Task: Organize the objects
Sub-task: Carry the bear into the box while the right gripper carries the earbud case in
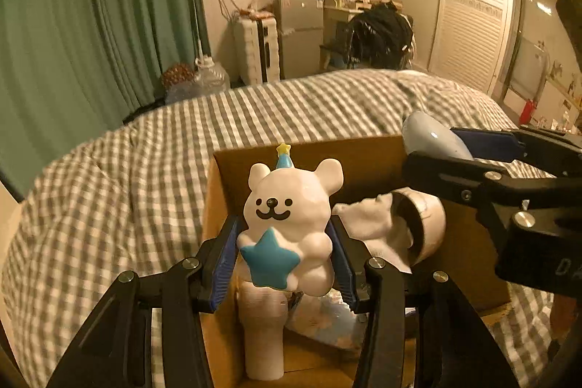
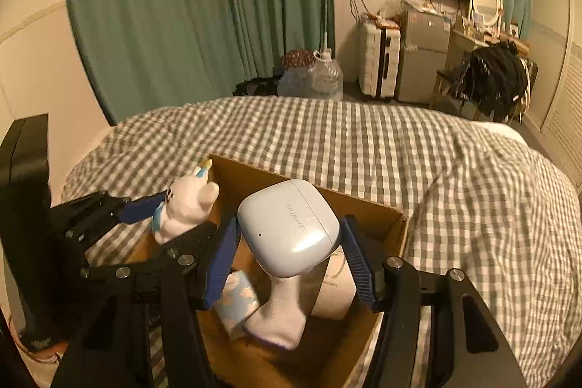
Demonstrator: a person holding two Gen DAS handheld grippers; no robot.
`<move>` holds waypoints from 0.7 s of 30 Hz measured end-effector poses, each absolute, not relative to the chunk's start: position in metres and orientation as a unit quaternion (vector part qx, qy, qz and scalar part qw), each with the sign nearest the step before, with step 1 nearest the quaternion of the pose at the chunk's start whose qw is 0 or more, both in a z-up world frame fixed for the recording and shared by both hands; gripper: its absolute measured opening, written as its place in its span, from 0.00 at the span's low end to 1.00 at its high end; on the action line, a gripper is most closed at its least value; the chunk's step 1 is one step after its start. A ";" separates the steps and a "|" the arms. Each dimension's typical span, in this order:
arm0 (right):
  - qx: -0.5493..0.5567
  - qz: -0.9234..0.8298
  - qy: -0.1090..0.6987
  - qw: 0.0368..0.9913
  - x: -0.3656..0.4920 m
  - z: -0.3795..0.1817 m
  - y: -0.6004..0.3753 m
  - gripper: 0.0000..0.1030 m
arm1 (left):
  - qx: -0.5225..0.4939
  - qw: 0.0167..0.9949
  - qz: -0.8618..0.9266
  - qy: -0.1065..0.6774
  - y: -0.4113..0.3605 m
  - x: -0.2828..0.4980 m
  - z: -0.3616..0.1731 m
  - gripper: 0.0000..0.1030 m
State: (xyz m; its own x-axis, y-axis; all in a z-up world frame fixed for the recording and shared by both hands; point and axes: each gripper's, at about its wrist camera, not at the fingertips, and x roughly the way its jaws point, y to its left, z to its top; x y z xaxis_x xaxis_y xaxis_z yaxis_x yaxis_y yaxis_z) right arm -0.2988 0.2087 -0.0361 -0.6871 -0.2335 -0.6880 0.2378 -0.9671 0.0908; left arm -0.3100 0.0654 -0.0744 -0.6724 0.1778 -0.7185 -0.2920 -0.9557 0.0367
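Observation:
My left gripper (image 1: 285, 253) is shut on a white bear figurine (image 1: 287, 217) with a blue star and party hat, held above the left end of an open cardboard box (image 1: 367, 155). The bear also shows in the right wrist view (image 2: 185, 210). My right gripper (image 2: 289, 253) is shut on a pale blue Huawei earbuds case (image 2: 289, 239), held over the box (image 2: 385, 224); the case shows at the right in the left wrist view (image 1: 429, 137). Inside the box lie a white sock (image 2: 280, 315), a patterned blue pack (image 2: 236, 304) and a white mug-like object (image 1: 411, 228).
The box sits on a bed with a grey-and-white checked cover (image 2: 418, 151). Green curtains (image 2: 182, 6), a suitcase (image 2: 378, 60), a small fridge (image 2: 423, 53) and a chair piled with dark clothes (image 2: 491, 79) stand beyond the bed.

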 end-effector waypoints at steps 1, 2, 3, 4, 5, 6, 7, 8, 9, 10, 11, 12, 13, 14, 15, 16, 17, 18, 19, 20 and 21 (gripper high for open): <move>0.380 -0.916 0.001 0.128 -0.304 -0.043 0.209 0.55 | -0.389 0.131 0.909 0.071 0.065 -0.313 -0.077 0.47; 0.384 -0.914 0.000 0.129 -0.307 -0.047 0.209 0.55 | -0.394 0.133 0.907 0.067 0.064 -0.315 -0.080 0.47; 0.386 -0.913 -0.001 0.129 -0.309 -0.051 0.210 0.55 | -0.396 0.133 0.906 0.064 0.063 -0.317 -0.083 0.47; 0.388 -0.913 -0.002 0.128 -0.311 -0.055 0.211 0.55 | -0.397 0.133 0.906 0.064 0.063 -0.316 -0.084 0.47; 0.391 -0.911 -0.002 0.128 -0.313 -0.058 0.211 0.55 | -0.397 0.133 0.906 0.065 0.063 -0.316 -0.085 0.47; 0.394 -0.910 -0.005 0.128 -0.313 -0.061 0.212 0.55 | -0.398 0.133 0.905 0.067 0.063 -0.316 -0.086 0.48; 0.396 -0.909 -0.009 0.129 -0.314 -0.062 0.214 0.55 | -0.400 0.134 0.904 0.068 0.062 -0.314 -0.087 0.48; 0.397 -0.908 -0.011 0.129 -0.316 -0.063 0.216 0.55 | -0.404 0.136 0.902 0.070 0.062 -0.312 -0.087 0.49; 0.398 -0.909 -0.013 0.127 -0.315 -0.063 0.217 0.55 | -0.404 0.138 0.901 0.070 0.062 -0.311 -0.087 0.49; 0.396 -0.910 -0.015 0.122 -0.313 -0.061 0.219 0.57 | -0.404 0.139 0.901 0.071 0.062 -0.307 -0.086 0.51; 0.392 -0.912 -0.016 0.118 -0.312 -0.059 0.221 0.61 | -0.401 0.140 0.902 0.073 0.061 -0.302 -0.083 0.54; 0.385 -0.916 -0.018 0.113 -0.309 -0.056 0.222 0.62 | -0.397 0.138 0.904 0.074 0.061 -0.298 -0.080 0.63; 0.377 -0.920 -0.020 0.109 -0.305 -0.051 0.225 0.64 | -0.393 0.137 0.906 0.075 0.063 -0.297 -0.078 0.76; 0.371 -0.922 -0.022 0.108 -0.302 -0.047 0.227 0.66 | -0.384 0.132 0.911 0.075 0.062 -0.291 -0.072 0.80; 0.365 -0.924 -0.023 0.107 -0.298 -0.041 0.230 0.66 | -0.377 0.128 0.914 0.074 0.061 -0.286 -0.068 0.83; 0.360 -0.927 -0.024 0.104 -0.293 -0.035 0.232 0.66 | -0.374 0.127 0.916 0.073 0.060 -0.283 -0.065 0.83; 0.357 -0.928 -0.025 0.102 -0.291 -0.031 0.234 0.66 | -0.372 0.127 0.917 0.071 0.058 -0.277 -0.061 0.83; 0.353 -0.930 -0.026 0.101 -0.287 -0.026 0.235 0.66 | -0.368 0.126 0.919 0.069 0.054 -0.270 -0.055 0.83; 0.349 -0.931 -0.028 0.101 -0.281 -0.021 0.236 0.66 | -0.365 0.124 0.920 0.068 0.051 -0.264 -0.051 0.85; 0.344 -0.933 -0.028 0.102 -0.274 -0.015 0.237 0.66 | -0.362 0.119 0.922 0.067 0.047 -0.259 -0.046 0.86; 0.341 -0.934 -0.028 0.102 -0.269 -0.012 0.237 0.66 | -0.359 0.114 0.924 0.067 0.044 -0.254 -0.043 0.88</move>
State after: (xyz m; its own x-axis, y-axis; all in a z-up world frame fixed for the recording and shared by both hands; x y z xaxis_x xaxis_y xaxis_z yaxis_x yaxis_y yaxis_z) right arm -0.2689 0.2375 -0.0115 -0.7463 -0.2090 -0.6319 0.1713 -0.9777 0.1210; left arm -0.2537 0.0436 -0.0434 -0.7162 0.1630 -0.6785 -0.2587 -0.9651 0.0413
